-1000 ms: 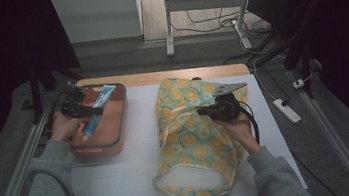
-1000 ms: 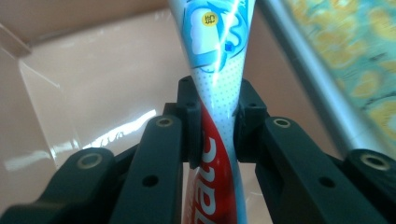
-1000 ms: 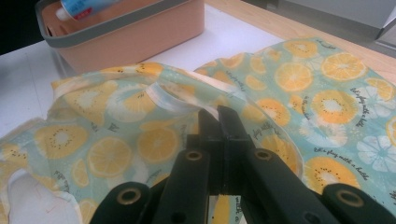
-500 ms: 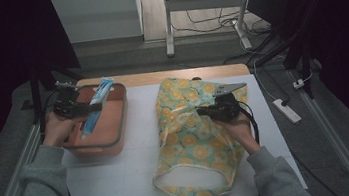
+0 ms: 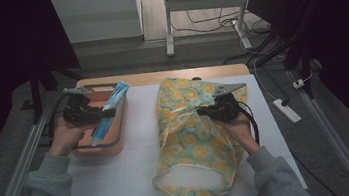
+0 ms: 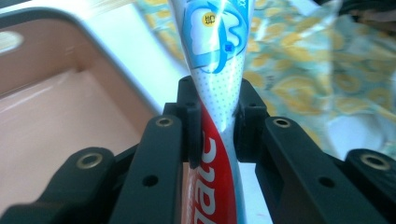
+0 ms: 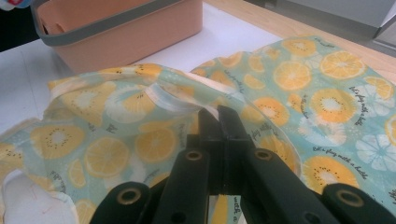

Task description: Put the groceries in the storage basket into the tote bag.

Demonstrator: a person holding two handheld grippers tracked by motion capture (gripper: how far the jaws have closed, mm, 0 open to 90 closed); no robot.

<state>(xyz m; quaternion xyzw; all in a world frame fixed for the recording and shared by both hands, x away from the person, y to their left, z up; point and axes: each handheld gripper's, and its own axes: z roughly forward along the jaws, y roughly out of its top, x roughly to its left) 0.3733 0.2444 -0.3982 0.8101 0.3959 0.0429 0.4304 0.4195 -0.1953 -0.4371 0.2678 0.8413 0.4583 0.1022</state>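
On the white table (image 5: 122,185), our left gripper (image 6: 217,116) has lifted the squeezed toothpaste (image 6: 212,84) above the basket (image 5: 121,129); our right gripper (image 7: 217,114) pinches the bag (image 5: 188,141).

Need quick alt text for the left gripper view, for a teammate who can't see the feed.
The left gripper is shut on a blue, white and red toothpaste tube that rises between its black jaws. A pink basket lies to the left, and a fruit-print fabric bag to the right.
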